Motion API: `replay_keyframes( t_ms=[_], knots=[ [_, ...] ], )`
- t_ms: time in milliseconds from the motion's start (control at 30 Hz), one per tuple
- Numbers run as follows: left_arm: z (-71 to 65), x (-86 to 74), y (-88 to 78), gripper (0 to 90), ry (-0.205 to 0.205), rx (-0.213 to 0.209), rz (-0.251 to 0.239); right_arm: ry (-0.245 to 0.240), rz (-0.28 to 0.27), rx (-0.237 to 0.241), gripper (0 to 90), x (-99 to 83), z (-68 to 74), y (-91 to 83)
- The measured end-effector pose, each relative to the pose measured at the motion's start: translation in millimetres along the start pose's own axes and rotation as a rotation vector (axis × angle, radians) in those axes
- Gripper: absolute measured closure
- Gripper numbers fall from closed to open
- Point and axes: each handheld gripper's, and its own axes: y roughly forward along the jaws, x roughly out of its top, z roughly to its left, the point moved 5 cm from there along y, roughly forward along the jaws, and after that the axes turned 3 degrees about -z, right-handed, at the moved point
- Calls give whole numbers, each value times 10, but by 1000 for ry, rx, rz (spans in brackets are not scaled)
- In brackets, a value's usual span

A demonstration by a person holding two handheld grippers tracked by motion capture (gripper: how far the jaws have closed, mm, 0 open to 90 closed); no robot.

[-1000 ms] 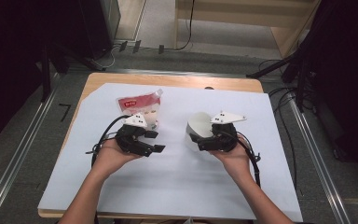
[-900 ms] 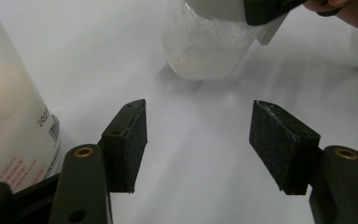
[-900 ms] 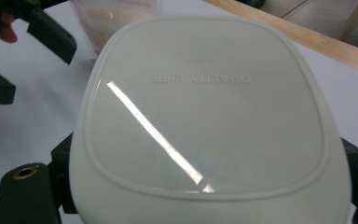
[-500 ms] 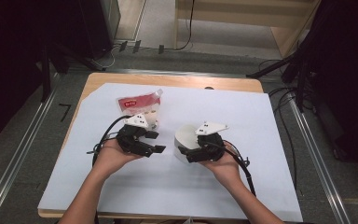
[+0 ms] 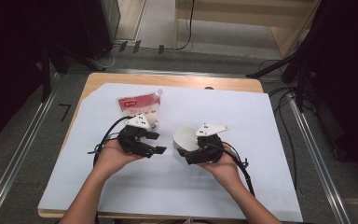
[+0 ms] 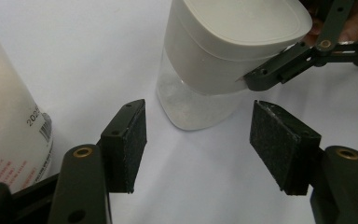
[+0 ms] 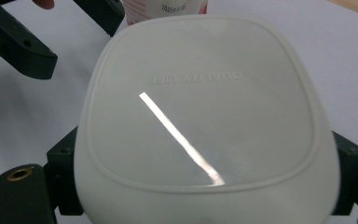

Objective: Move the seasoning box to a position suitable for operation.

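Since a second ago, the right tongs (image 5: 186,151) have come down and a little toward the middle, bringing the white-lidded jar (image 5: 185,140) with them; the left tongs (image 5: 161,142) have stayed where they were.

Biggest of all is the desk (image 5: 172,80), made of light wood, with a big white sheet (image 5: 242,121) spread over most of it. Two bare forearms come in from the near edge, one hand on each pair of tongs.

Next comes the red and white pouch (image 5: 137,105). It lies flat on the sheet, at the far left, just behind the left tongs. In the left gripper view its pale side with a barcode (image 6: 9,130) sits close by the left pad.

Then the jar. It stands on the sheet near the middle, just right of the left tongs. It has a clear body (image 6: 191,102) and a wide, rounded, off-white lid (image 7: 200,121) with raised letters on top.

The right tongs pinch the jar at its lid — one pad on each side. The left tongs are spread wide with nothing between the pads (image 6: 130,140); the jar stands just in front of them, not touching.
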Motion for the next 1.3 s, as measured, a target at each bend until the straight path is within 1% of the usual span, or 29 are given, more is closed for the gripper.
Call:
replay_keyframes(
  t_ms=[33,67,133,167,200,367,433,500,533,633,667,733,767,800,833,867,933,967,1067,1100,1133,1200,1233,1300],
  knots=[
    [1,-1,-2,374,-1,2,2,9,-8,8,139,14,0,-16],
    [1,-1,-1,373,-1,2,2,6,-4,8,139,24,2,-33],
    [-1,-1,-5,372,2,1,8,-16,-4,0,139,48,19,-68],
    [-5,2,1,369,2,-6,-2,-13,-12,2,142,78,22,-112],
    [-10,4,1,369,4,-8,-4,-13,-12,2,142,78,22,-112],
    [-8,6,-4,367,2,-1,-10,9,-16,19,143,149,11,-243],
    [0,2,-16,367,3,0,-3,19,-13,26,143,172,9,-299],
    [1,1,-16,367,-1,-2,-9,17,-8,40,160,182,2,-358],
    [3,1,-17,367,-3,-1,-11,11,-10,34,164,190,-6,-394],
    [0,2,-19,366,4,2,-8,21,-30,41,206,222,-24,-517],
    [3,1,-21,365,8,1,-3,26,-40,38,229,230,-28,-563],
    [2,0,-16,365,3,3,-1,25,-49,44,278,224,-22,-649],
    [-1,1,-6,365,-4,3,-9,24,-51,50,305,211,-15,-685],
    [2,-1,-7,365,-4,1,-4,21,-46,65,353,188,-3,-715],
    [7,-2,-11,364,-2,5,4,17,-37,80,363,161,11,-737],
    [7,-1,-8,364,-4,5,1,17,-34,76,377,133,19,-758],
    [10,0,-4,364,-5,6,-5,18,-30,80,433,76,32,-795],
    [10,2,-8,364,-4,9,1,23,-26,76,457,48,34,-811],
    [2,6,-4,364,-3,8,4,13,-18,77,573,-27,35,-837],
    [-1,8,4,364,-2,6,-5,15,-14,73,613,-52,41,-842],
    [-2,9,2,364,0,6,1,4,-19,68,654,-71,45,-840],
    [-5,14,9,364,2,2,-8,-6,-27,56,752,-101,57,-841],
    [-7,15,9,364,1,-6,-7,2,-25,64,792,-115,65,-834],
    [-5,17,13,364,4,-3,-1,3,-15,66,854,-145,76,-809]
  ],
)
